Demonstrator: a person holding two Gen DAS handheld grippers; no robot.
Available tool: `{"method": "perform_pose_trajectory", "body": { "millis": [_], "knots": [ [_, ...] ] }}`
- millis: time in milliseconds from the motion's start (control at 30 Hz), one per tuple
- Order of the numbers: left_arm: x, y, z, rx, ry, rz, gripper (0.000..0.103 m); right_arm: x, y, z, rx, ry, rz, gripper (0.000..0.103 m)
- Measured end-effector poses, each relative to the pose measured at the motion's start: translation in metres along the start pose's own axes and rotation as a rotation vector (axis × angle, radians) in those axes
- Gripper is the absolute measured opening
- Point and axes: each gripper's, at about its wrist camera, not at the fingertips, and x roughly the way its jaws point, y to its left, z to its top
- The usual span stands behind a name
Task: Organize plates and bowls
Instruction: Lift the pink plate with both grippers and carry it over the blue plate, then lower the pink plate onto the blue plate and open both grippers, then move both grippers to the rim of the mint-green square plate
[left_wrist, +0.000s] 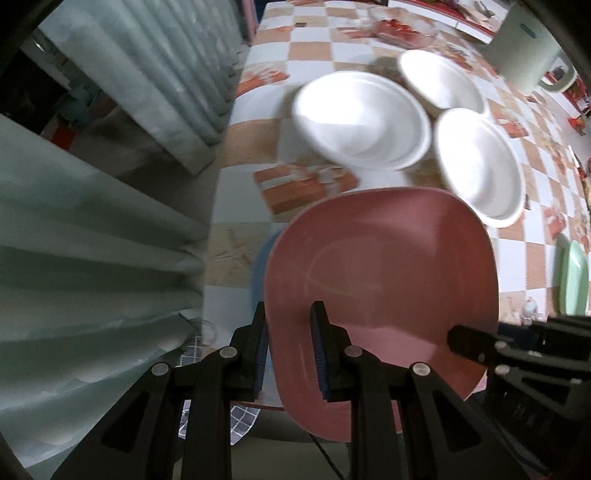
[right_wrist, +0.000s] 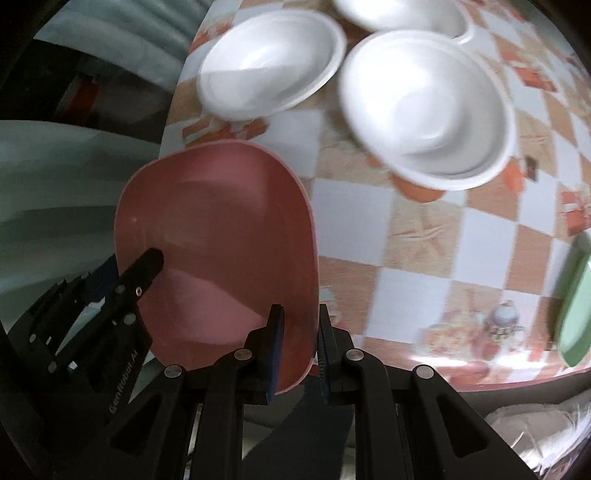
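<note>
At the bottom of the left wrist view, the left hand-held gripper (left_wrist: 289, 350) pinches the left edge of a pink plate (left_wrist: 380, 295). One blue pad sits under the rim and one sits on top. The plate is squarish with round corners, and it fills the lower middle of the frame. The black tip of the right hand-held gripper (left_wrist: 476, 347) pokes in from the lower right and lies on the plate's other side.

At the bottom of the right wrist view, the right hand-held gripper (right_wrist: 299, 347) pinches the right edge of the same pink plate (right_wrist: 218, 243). Its two fingers are close together with the rim between them. The left hand-held gripper (right_wrist: 147, 262) shows at the lower left, on the plate's far edge. So both tools hold the plate over the near edge of the tabletop (left_wrist: 325, 33).

Just behind the plate's left side, a bit of something blue (left_wrist: 262, 258) peeks out; I cannot tell what it is.

The tabletop has a cloth of orange and white squares. Farther up, three white bowls (left_wrist: 364, 118) sit close together, open side up. A green plate (left_wrist: 574, 277) lies at the right edge of the frame. At the upper right stands a pale jug (left_wrist: 532, 51). At the top sits a clear dish with something red (left_wrist: 399, 27) in it. A pale curtain (left_wrist: 92, 229) hangs on the left.
</note>
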Motion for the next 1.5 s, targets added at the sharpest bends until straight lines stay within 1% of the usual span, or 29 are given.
{"method": "perform_pose_trajectory", "body": {
  "millis": [100, 267, 500, 567, 600, 633, 667, 700, 733, 767, 800, 833, 867, 900, 933, 967, 1000, 1033, 1100, 1233, 1300, 1367, 1400, 1467, 1500],
  "knots": [
    [0.010, 0.007, 0.003, 0.008, 0.010, 0.017, 0.023, 0.019, 0.007, 0.004, 0.011, 0.029, 0.006, 0.019],
    [0.026, 0.013, 0.007, 0.021, 0.021, 0.021, 0.023, 0.038, 0.014, 0.012, 0.031, 0.054, 0.004, 0.019],
    [0.040, 0.018, 0.008, 0.034, 0.025, 0.016, 0.024, 0.052, 0.022, 0.023, 0.041, 0.068, -0.014, 0.019],
    [0.042, 0.018, 0.007, 0.038, 0.023, 0.008, 0.032, 0.056, 0.028, 0.025, 0.032, 0.071, -0.019, 0.019],
    [0.042, 0.018, 0.006, 0.039, 0.020, 0.002, 0.039, 0.056, 0.030, 0.026, 0.027, 0.069, -0.014, 0.019],
    [0.041, 0.017, 0.005, 0.040, 0.013, -0.004, 0.051, 0.057, 0.031, 0.032, 0.018, 0.067, -0.016, 0.020],
    [0.040, 0.016, 0.004, 0.035, 0.002, -0.006, 0.059, 0.053, 0.031, 0.030, 0.009, 0.062, -0.018, 0.020],
    [0.038, 0.016, 0.003, 0.032, -0.012, 0.007, 0.069, 0.052, 0.033, 0.030, -0.004, 0.059, -0.030, 0.020],
    [0.037, 0.016, 0.002, 0.027, -0.025, 0.020, 0.075, 0.051, 0.035, 0.030, -0.015, 0.058, -0.035, 0.020],
    [0.035, 0.017, 0.001, 0.022, -0.029, 0.021, 0.077, 0.047, 0.035, 0.027, -0.021, 0.056, -0.035, 0.020],
    [0.035, 0.018, 0.000, 0.013, -0.027, 0.014, 0.080, 0.042, 0.036, 0.023, -0.026, 0.051, -0.036, 0.023],
    [0.035, 0.021, -0.001, 0.001, -0.027, 0.006, 0.080, 0.040, 0.036, 0.022, -0.031, 0.046, -0.045, 0.037],
    [0.034, 0.023, -0.002, -0.011, -0.029, 0.008, 0.080, 0.037, 0.036, 0.021, -0.037, 0.036, -0.065, 0.056],
    [0.033, 0.027, -0.002, -0.026, -0.030, 0.010, 0.081, 0.034, 0.036, 0.021, -0.043, 0.028, -0.083, 0.065],
    [0.034, 0.031, -0.002, -0.042, -0.024, 0.005, 0.086, 0.029, 0.034, 0.020, -0.046, 0.024, -0.086, 0.081],
    [0.035, 0.036, -0.003, -0.063, -0.006, -0.004, 0.088, 0.025, 0.031, 0.019, -0.048, 0.022, -0.079, 0.093],
    [0.035, 0.040, -0.004, -0.084, 0.015, -0.030, 0.091, 0.021, 0.028, 0.018, -0.047, 0.020, -0.061, 0.095],
    [0.036, 0.041, -0.005, -0.093, 0.026, -0.044, 0.097, 0.015, 0.025, 0.017, -0.042, 0.012, -0.052, 0.095],
    [0.033, 0.040, -0.008, -0.094, 0.028, -0.051, 0.103, 0.004, 0.020, 0.015, -0.039, -0.009, -0.055, 0.095],
    [0.019, 0.029, -0.015, -0.053, 0.028, -0.080, 0.103, -0.011, 0.007, 0.008, -0.026, -0.019, -0.078, 0.095],
    [0.012, 0.021, -0.019, -0.032, 0.033, -0.103, 0.103, -0.017, 0.002, 0.001, -0.018, -0.018, -0.074, 0.095],
    [0.006, 0.012, -0.022, -0.008, 0.038, -0.110, 0.103, -0.022, -0.006, -0.008, -0.001, -0.016, -0.067, 0.095],
    [0.003, 0.006, -0.022, 0.007, 0.040, -0.114, 0.103, -0.012, -0.018, -0.015, 0.008, -0.013, -0.063, 0.095],
    [-0.003, -0.008, -0.023, 0.047, 0.046, -0.122, 0.103, -0.012, -0.027, -0.019, 0.030, -0.004, -0.055, 0.095],
    [-0.003, -0.013, -0.023, 0.063, 0.048, -0.104, 0.102, -0.012, -0.030, -0.020, 0.043, 0.000, -0.053, 0.095]
  ]
}}
